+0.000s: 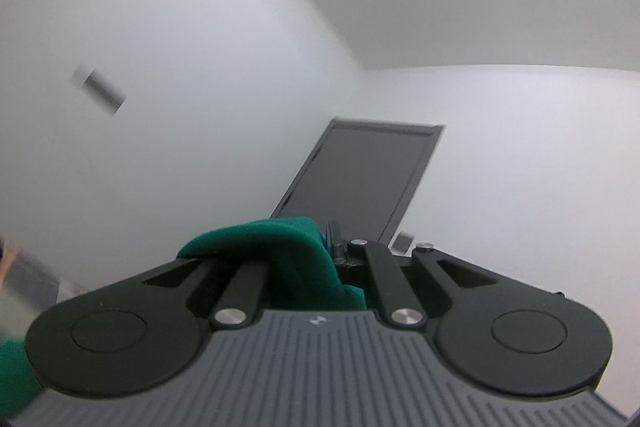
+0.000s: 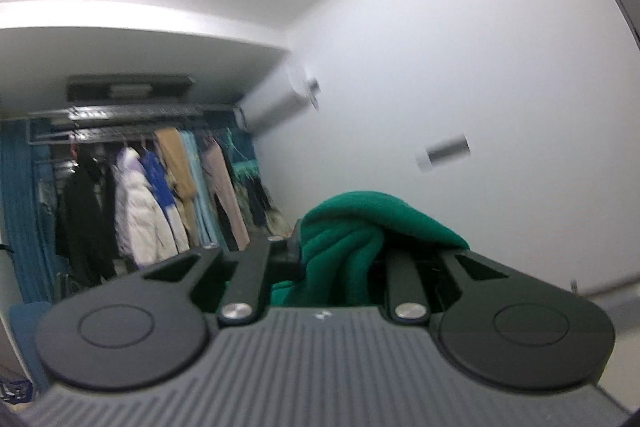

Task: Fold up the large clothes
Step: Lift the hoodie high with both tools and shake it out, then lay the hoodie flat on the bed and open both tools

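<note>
Left wrist view: the left gripper (image 1: 326,247) points up toward a white wall and a dark door (image 1: 360,179), its jaws closed tight on a fold of green cloth (image 1: 280,247) that bunches over the left linkage. Right wrist view: the right gripper (image 2: 340,243) is nearly closed, pinching the cloth (image 2: 360,227), which mounds above the jaws; hanging clothes (image 2: 160,195) fill a rack at left.

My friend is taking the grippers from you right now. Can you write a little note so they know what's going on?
Left hand-held gripper: shut on the green garment, raised toward the wall and a dark door.
Right hand-held gripper: shut on a thicker bunch of the same green cloth, facing a rack of hanging clothes.
Done: garment gripped at two places.
Left: no fold is visible yet; the rest of the garment is out of view.
</note>
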`<move>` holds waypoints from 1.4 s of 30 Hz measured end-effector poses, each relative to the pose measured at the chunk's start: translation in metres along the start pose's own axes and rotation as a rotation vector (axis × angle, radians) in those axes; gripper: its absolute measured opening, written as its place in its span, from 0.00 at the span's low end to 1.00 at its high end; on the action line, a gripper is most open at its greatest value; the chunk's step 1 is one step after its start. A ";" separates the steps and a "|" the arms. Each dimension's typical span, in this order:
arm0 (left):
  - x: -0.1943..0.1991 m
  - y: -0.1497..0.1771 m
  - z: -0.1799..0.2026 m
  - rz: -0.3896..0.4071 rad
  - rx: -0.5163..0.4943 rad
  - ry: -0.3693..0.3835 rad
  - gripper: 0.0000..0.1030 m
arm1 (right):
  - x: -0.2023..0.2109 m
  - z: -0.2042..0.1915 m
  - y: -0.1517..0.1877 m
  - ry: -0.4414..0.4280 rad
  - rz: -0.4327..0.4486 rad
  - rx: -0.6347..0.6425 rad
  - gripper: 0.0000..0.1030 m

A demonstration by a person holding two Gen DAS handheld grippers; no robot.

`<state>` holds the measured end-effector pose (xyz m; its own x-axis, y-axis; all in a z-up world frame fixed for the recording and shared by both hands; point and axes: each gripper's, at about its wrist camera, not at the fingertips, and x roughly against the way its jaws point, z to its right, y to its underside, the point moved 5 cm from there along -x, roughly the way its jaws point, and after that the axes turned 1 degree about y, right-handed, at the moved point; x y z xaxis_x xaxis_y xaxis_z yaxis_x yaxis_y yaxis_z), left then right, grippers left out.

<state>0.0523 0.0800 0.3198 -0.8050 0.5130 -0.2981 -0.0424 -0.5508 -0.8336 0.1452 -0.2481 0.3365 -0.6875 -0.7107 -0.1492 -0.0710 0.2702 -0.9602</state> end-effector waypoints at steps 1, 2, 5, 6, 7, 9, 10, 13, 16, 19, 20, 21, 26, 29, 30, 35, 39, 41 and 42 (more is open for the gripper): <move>-0.003 -0.015 0.013 0.012 -0.018 0.014 0.08 | -0.001 -0.005 -0.017 -0.010 0.020 0.014 0.21; -0.007 -0.033 0.026 0.024 -0.042 0.026 0.08 | -0.004 -0.010 -0.036 -0.015 0.040 0.029 0.21; -0.023 -0.074 0.052 0.035 -0.080 0.032 0.08 | -0.020 -0.018 -0.079 -0.009 0.075 0.062 0.21; -0.029 -0.086 0.060 0.030 -0.087 0.031 0.08 | -0.025 -0.018 -0.088 0.001 0.083 0.069 0.21; -0.036 -0.095 0.064 0.024 -0.100 0.025 0.08 | -0.033 -0.017 -0.098 0.014 0.088 0.077 0.21; -0.055 -0.109 0.065 0.010 -0.125 -0.007 0.08 | -0.052 -0.012 -0.109 0.050 0.085 0.094 0.21; -0.066 -0.112 0.060 -0.003 -0.126 -0.026 0.08 | -0.064 -0.004 -0.110 0.077 0.078 0.097 0.21; -0.102 -0.105 0.027 -0.055 -0.134 -0.108 0.08 | -0.091 0.025 -0.093 0.140 0.042 0.090 0.21; -0.131 -0.070 -0.025 -0.109 -0.135 -0.178 0.08 | -0.110 0.071 -0.045 0.194 -0.016 0.036 0.21; -0.157 -0.022 -0.089 -0.178 -0.100 -0.238 0.08 | -0.128 0.110 0.008 0.248 -0.081 0.020 0.21; -0.163 -0.003 -0.113 -0.198 -0.083 -0.254 0.08 | -0.135 0.124 0.031 0.267 -0.105 0.018 0.21; -0.175 0.017 -0.138 -0.217 -0.076 -0.274 0.08 | -0.141 0.134 0.049 0.280 -0.121 0.014 0.21; -0.211 0.097 -0.253 -0.319 -0.032 -0.358 0.09 | -0.180 0.198 0.148 0.357 -0.206 0.003 0.21; -0.228 0.143 -0.328 -0.343 0.034 -0.375 0.09 | -0.207 0.242 0.201 0.380 -0.243 -0.041 0.21; -0.232 0.156 -0.347 -0.347 0.054 -0.377 0.09 | -0.216 0.253 0.215 0.386 -0.251 -0.040 0.21; -0.249 0.219 -0.439 -0.379 0.117 -0.418 0.09 | -0.253 0.301 0.289 0.403 -0.296 -0.008 0.21; -0.261 0.258 -0.491 -0.420 0.168 -0.432 0.09 | -0.267 0.334 0.335 0.419 -0.353 -0.035 0.21; -0.257 0.276 -0.514 -0.440 0.200 -0.444 0.09 | -0.270 0.347 0.358 0.422 -0.397 -0.036 0.21; -0.261 0.283 -0.523 -0.458 0.209 -0.455 0.09 | -0.272 0.352 0.368 0.424 -0.418 -0.047 0.21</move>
<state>0.5594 0.1347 -0.0813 -0.8454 0.4218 0.3276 -0.5152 -0.4827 -0.7082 0.5603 -0.1841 -0.0590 -0.8224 -0.4438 0.3558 -0.4228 0.0585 -0.9043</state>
